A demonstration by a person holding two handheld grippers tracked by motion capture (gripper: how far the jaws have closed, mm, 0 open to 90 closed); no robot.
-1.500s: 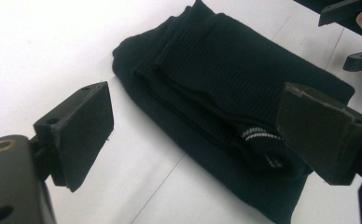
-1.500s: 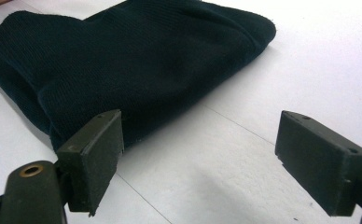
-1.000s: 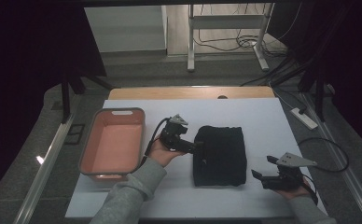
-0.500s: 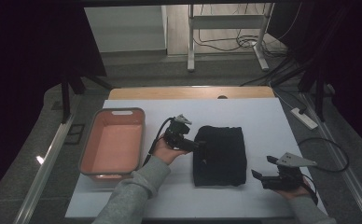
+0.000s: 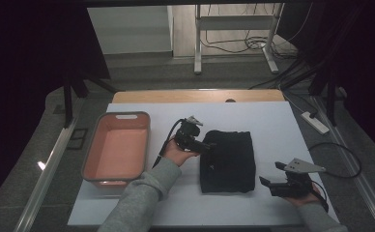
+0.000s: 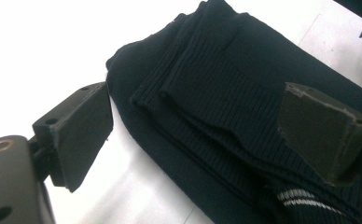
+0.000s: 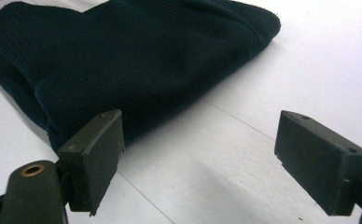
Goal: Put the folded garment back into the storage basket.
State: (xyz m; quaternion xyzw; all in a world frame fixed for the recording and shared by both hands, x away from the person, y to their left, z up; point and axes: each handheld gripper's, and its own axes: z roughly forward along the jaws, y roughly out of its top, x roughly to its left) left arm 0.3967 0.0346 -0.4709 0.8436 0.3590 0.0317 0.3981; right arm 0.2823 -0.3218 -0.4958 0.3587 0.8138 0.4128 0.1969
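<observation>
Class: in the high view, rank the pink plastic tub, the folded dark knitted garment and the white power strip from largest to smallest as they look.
1. Pink plastic tub, largest.
2. Folded dark knitted garment, somewhat smaller.
3. White power strip, by far the smallest, though it lies farther from the camera.

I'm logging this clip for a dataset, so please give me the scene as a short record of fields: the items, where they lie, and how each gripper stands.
Garment: dark navy folded ribbed knit garment, flat on the white table
Bin: empty salmon-pink plastic bin, left of the garment
Left gripper: jaws open, straddling the garment's ribbed edge
Right gripper: jaws open, low over the table, just short of the garment
Contact: neither gripper has closed on the garment
</observation>
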